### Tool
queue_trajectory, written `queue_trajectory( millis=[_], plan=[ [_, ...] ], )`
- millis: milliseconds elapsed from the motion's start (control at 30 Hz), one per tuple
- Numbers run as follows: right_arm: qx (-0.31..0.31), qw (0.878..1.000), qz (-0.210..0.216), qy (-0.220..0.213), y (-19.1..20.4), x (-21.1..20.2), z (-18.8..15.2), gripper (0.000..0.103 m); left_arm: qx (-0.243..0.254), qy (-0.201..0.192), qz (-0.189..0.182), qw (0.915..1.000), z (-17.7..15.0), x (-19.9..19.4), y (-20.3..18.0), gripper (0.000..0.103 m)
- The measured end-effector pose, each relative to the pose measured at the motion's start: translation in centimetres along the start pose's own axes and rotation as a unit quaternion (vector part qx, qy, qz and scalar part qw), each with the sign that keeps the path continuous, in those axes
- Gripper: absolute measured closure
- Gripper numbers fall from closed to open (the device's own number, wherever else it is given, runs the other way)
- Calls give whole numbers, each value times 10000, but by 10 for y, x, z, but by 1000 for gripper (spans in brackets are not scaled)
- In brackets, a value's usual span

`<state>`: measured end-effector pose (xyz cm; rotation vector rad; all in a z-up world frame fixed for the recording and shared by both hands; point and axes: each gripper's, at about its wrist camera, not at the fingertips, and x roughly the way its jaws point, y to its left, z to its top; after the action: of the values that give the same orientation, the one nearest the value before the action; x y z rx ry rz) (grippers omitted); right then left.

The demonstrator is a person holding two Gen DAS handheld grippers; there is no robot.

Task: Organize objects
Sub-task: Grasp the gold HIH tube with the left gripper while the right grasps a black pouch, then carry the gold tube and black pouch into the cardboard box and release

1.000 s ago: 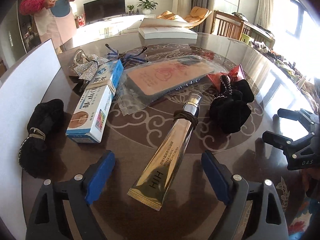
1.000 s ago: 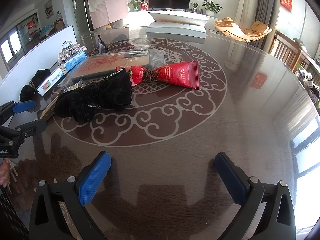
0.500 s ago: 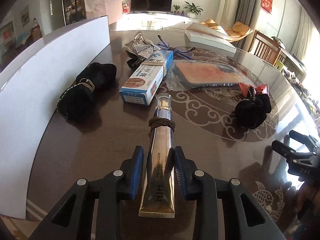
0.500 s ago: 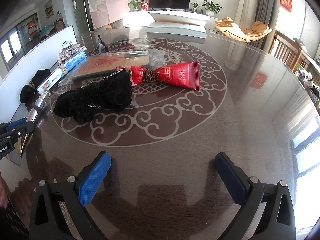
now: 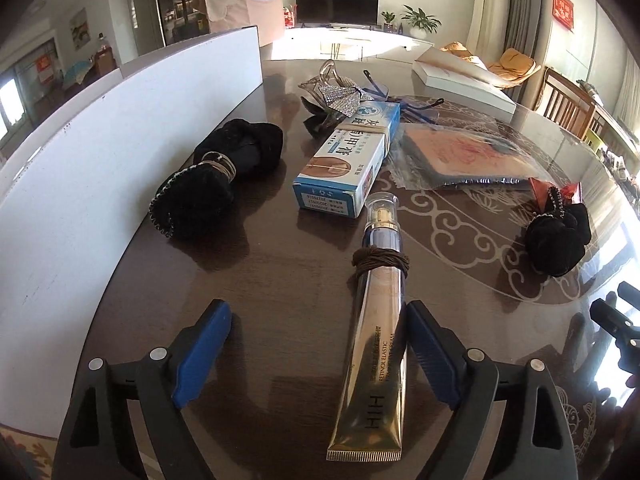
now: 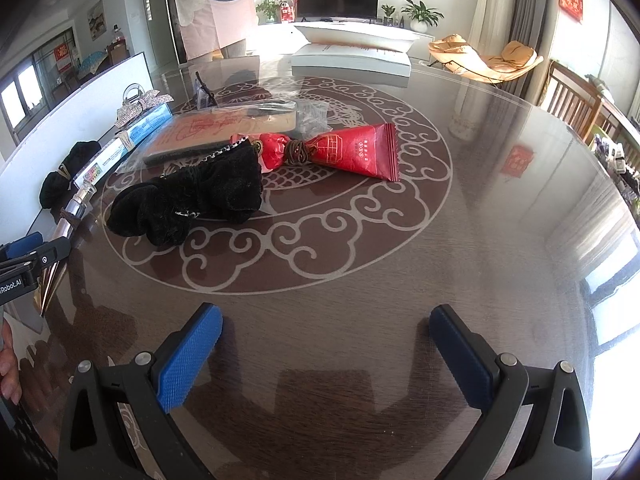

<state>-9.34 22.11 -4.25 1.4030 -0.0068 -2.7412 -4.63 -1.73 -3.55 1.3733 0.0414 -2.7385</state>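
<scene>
Left wrist view: the left claw (image 5: 316,350) is wide apart. The gold cream tube (image 5: 376,344) lies on the table (image 5: 280,272), touching one finger (image 5: 430,350). A bump could roll it.

Right wrist view: the right claw (image 6: 326,354) is wide apart over bare table (image 6: 400,280), holding nothing.

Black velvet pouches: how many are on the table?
2. One pouch lies by the white board, left of the blue box. The other pouch lies in the middle, touching the red packet. More may be hidden.
</scene>
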Motion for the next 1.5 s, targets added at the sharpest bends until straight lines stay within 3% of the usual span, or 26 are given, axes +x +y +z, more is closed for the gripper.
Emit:
queue_trajectory(
  millis=[100, 200, 333, 367, 467, 600, 667, 700, 767, 800, 833, 933, 1033, 1100, 1167, 1267, 1400, 1500],
  plan=[
    [831, 9897, 1153, 142, 5, -7, 13, 0, -2, -2, 3, 10000, 0, 0, 0, 14],
    [1105, 9809, 1562, 343, 34, 1, 41, 0, -12, 4, -2, 10000, 0, 0, 1, 14],
    [1098, 9874, 1023, 510, 66, 34, 79, 6, -19, -3, -19, 10000, -1, -1, 2, 14],
    [936, 9910, 822, 491, 76, 41, 87, 13, -20, -2, -20, 10000, -1, -1, 2, 14],
    [165, 9966, 628, 508, 102, 51, 86, 52, -19, -1, -25, 10000, -1, -2, 2, 14],
    [-421, 9941, 929, 359, 96, 32, 56, 54, -17, -2, -20, 10000, -2, -2, 2, 14],
    [-643, 9938, 848, 306, 79, 19, 39, 53, -9, -6, -45, 10000, -2, -2, 2, 15],
    [-642, 9939, 837, 308, 69, 14, 33, 53, 17, -30, -74, 10000, -1, -3, 1, 20],
    [-528, 9938, 900, 376, 48, 5, 26, 49, 179, -149, -150, 9996, -1, -7, -6, 50],
    [-493, 9937, 933, 384, 42, 1, 26, 43, 293, -185, -235, 9991, -1, -9, -10, 59],
    [-506, 9933, 965, 381, 38, -2, 27, 41, 417, -204, -299, 9985, -1, -10, -15, 76],
    [-889, 9887, 1114, 457, 46, -5, 39, 31, 476, -154, -515, 9974, -3, -14, -17, 77],
    [-1922, 9733, 1147, 504, 76, -3, 55, 25, 239, -31, -979, 9949, -5, -19, -8, 77],
    [-2796, 9515, 1173, 526, 98, 0, 59, 15, 119, 7, -1136, 9935, -5, -19, -5, 77],
    [-3414, 9311, 1124, 625, 112, 9, 59, 14, 56, 18, -1191, 9929, -6, -19, -3, 77],
    [-3828, 9146, 1066, 752, 122, 22, 56, 14, 32, 23, -1215, 9926, -6, -19, -4, 77],
    [-4272, 8953, 1037, 724, 127, 8, 51, 14, -53, 20, -1238, 9923, -6, -17, -1, 77],
    [-4895, 8675, 735, 504, 138, 2, 50, 14, -60, -2, -1217, 9925, -5, -15, -1, 77]
  ],
)
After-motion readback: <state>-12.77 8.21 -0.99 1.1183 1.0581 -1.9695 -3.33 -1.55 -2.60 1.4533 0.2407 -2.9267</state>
